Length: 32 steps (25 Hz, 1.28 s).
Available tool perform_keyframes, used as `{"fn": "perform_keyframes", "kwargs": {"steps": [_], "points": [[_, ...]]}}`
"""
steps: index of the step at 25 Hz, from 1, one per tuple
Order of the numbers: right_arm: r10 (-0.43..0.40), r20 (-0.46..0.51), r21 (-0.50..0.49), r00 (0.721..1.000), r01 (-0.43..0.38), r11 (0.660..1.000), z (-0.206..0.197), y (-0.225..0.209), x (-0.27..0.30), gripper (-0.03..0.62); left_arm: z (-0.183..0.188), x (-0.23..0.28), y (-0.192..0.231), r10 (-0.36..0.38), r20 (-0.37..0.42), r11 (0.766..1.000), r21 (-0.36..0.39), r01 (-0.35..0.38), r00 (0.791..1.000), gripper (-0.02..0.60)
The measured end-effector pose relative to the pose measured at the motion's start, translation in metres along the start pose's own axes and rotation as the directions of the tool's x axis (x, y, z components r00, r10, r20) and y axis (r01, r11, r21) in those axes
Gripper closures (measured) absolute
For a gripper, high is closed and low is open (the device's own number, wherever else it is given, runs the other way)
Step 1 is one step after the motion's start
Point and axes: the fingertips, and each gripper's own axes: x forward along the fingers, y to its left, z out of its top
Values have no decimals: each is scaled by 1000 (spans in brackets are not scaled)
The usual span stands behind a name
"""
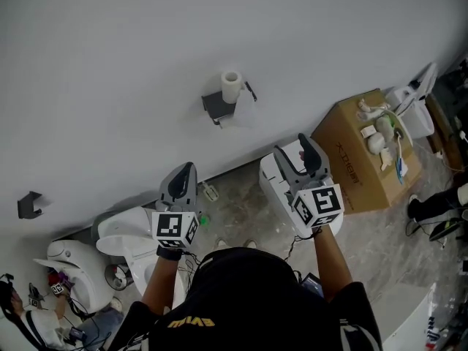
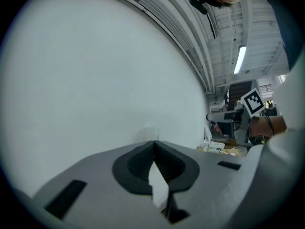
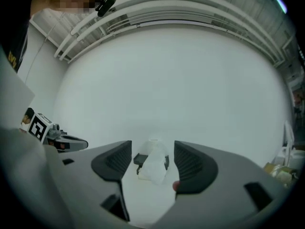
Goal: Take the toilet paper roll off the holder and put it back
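A white toilet paper roll (image 1: 231, 86) stands upright on a dark holder (image 1: 218, 106) fixed to the white wall. Both grippers are held well short of it. My left gripper (image 1: 184, 172) is below and to the left of the holder, jaws shut with nothing in them (image 2: 154, 146). The roll (image 2: 151, 132) shows only faintly above its tips. My right gripper (image 1: 294, 150) is below and to the right, open and empty. In the right gripper view, the roll (image 3: 154, 157) with a loose hanging sheet and the holder (image 3: 141, 159) appear far off between the jaws (image 3: 152, 152).
A cardboard box (image 1: 365, 152) with small objects on top sits right of a white toilet (image 1: 281, 178). More white toilets (image 1: 124, 236) stand at the lower left. A second dark bracket (image 1: 29, 205) is on the wall at left. The wall around the holder is bare.
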Motion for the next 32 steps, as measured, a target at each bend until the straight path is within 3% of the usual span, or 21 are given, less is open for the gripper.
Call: {"fn": "perform_keyframes", "kwargs": {"steps": [5, 11, 22, 32], "points": [[-17, 25, 2, 1000, 16, 1000, 9, -2, -4, 315, 2, 5, 1, 0, 2, 1000, 5, 0, 1000, 571], [-34, 14, -2, 999, 34, 999, 9, -3, -8, 313, 13, 7, -13, -41, 13, 994, 102, 40, 999, 569], [4, 8, 30, 1000, -4, 1000, 14, 11, -3, 315, 11, 5, -5, -35, 1, 995, 96, 34, 999, 571], [15, -15, -30, 1000, -16, 999, 16, 21, -2, 402, 12, 1, -8, -38, -3, 994, 98, 38, 999, 571]]}}
